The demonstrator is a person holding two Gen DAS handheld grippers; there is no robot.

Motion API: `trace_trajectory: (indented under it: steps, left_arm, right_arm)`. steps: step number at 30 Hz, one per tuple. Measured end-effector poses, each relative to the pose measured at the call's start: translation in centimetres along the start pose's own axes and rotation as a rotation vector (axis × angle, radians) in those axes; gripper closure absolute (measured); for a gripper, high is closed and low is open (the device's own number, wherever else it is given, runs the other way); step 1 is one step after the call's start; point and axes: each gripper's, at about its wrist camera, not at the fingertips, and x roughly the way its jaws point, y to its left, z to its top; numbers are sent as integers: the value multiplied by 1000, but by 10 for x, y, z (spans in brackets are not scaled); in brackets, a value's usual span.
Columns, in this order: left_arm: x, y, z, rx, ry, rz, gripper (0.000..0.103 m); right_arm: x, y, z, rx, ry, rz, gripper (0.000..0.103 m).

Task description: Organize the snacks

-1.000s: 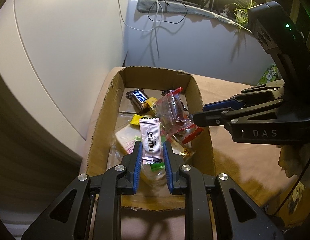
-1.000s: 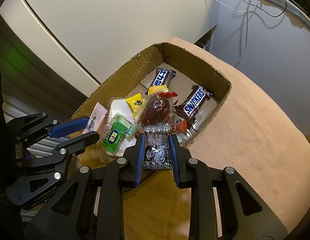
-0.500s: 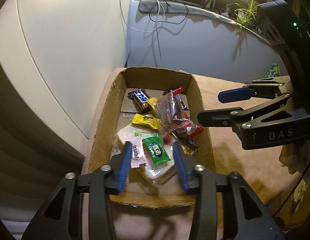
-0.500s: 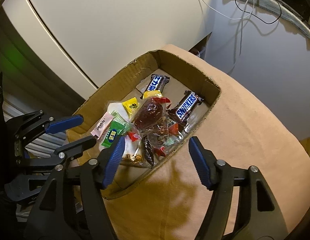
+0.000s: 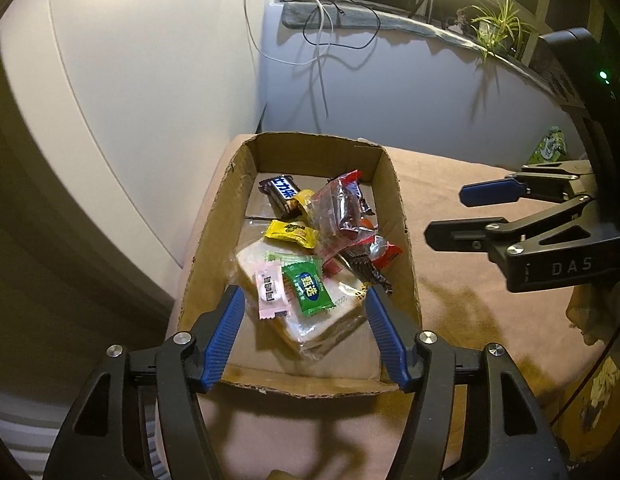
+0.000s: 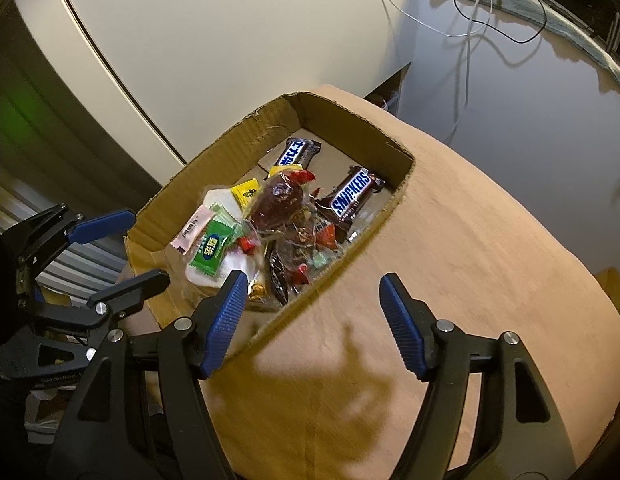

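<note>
Materials and finishes of the snack box, its contents and the two tools.

The cardboard box (image 5: 394, 184) was matt brown corrugated paper with rough torn edges; the counter (image 6: 490, 280) carried a soft, matt tan cloth. The green candy wrapper (image 5: 310, 290), pink wrapper (image 5: 271, 292) and Snickers bar (image 6: 352, 194) were glossy plastic film, and the clear pouch (image 5: 336, 210) shone. The left gripper (image 5: 303, 328) and right gripper (image 6: 312, 312) were matt black plastic with ribbed blue pads (image 5: 225, 332) and bright metal screws.

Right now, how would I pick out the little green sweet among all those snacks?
Find the cardboard box on the brown cloth. Near its front end a wrapped slice of bread lies flat. On it, beside a pale pink packet, sits the green sweet, the only bright green wrapper with a blue oval label.
</note>
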Motion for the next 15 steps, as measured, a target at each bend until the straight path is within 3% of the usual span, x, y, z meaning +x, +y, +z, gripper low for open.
trace_trajectory:
  steps: [8,11,15]
  left_arm:
    - [-13,-6,-9,-21,-53,44,38]
    - [-18,-10,-15,-30,-71,50,38]
    - [-27,-17,-25,-37,-97,71,32]
  right_arm:
    - [-15,-5,-20,-8,-63,-52,31]
    - [-20,-8,-28,-2,-85,-53,26]
    - [-31,-13,-43,-1,-123,-79,23]
